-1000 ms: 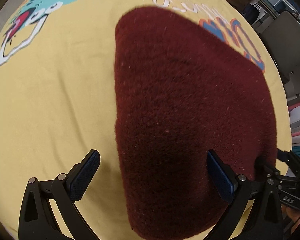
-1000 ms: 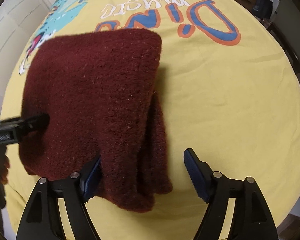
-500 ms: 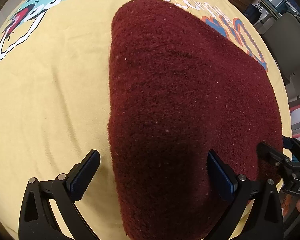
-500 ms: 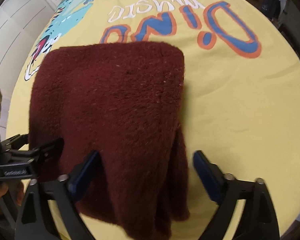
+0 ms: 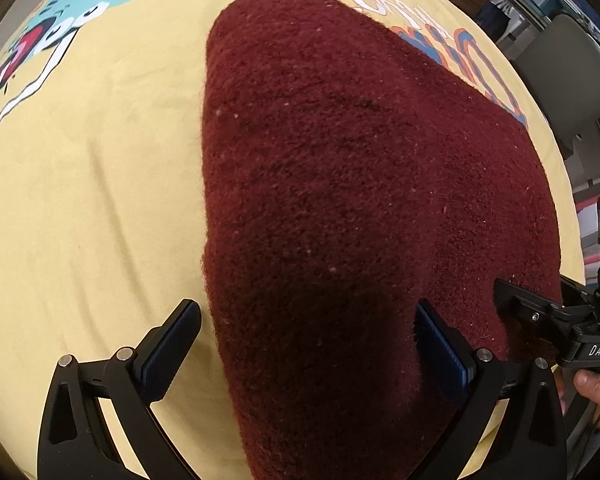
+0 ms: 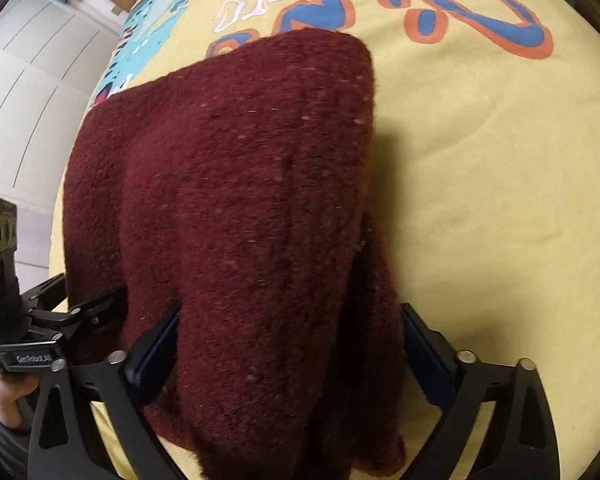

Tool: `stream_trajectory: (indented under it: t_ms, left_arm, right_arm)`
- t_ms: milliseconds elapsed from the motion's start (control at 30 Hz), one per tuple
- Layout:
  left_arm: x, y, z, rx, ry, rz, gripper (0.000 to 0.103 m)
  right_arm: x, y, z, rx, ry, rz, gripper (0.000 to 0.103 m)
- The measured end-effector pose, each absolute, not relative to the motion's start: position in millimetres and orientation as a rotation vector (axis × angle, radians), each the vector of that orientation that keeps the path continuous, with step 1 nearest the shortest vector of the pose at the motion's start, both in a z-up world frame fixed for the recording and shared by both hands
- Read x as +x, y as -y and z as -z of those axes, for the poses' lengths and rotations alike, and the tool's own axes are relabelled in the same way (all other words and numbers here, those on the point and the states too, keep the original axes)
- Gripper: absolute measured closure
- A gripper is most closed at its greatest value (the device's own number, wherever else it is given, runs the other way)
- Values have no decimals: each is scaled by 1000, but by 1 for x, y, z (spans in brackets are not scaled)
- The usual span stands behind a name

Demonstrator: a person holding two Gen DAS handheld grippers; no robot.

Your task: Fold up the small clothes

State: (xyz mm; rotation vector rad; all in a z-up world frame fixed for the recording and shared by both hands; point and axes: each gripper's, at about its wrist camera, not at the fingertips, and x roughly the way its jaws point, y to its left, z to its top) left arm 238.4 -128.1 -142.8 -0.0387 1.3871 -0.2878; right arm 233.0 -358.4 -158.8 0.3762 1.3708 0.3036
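Straddling the near hem of the folded maroon fleece garment, the right gripper has sunk lower, jaws just narrowed slightly yet unclamped; left gripper wide apart alongside, so regrasp looks imminent.

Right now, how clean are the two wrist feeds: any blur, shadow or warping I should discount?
Left wrist view: sharp; fisheye bends the yellow printed cloth toward dark corners, and a shadow darkens the maroon garment near the left gripper. Right wrist view: slightly soft, with the same warping; the garment's near edge lies dim between the right gripper's fingers.
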Motion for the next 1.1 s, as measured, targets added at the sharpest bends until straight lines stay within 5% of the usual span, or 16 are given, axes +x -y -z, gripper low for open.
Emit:
stream_trajectory:
  t_ms: [133,200,233,433,567,867,1100]
  left_arm:
    - [242,130,146,-62,-1390,306,4]
    - [243,132,146,-91,-1393,331,13]
    - [244,133,145,-103,-1391,346,26]
    - [246,142,131,-77,-1359,392,49]
    - [245,137,104,-82,-1311,440,58]
    - [242,80,47,-124,-1199,457,59]
    - [225,13,66,-193,-1204,386,59]
  right_arm:
    - [230,353,153,388,-1368,-312,28]
    - [229,350,150,388,-1370,-296,33]
    - [228,348,148,385,-1369,-291,38]
    - [225,331,122,289,-1335,-260,60]
    - [221,322,95,241,-1304,-279,62]
    - [228,248,46,236,-1229,-398,62]
    - [231,180,67,146,-1277,-401,62]
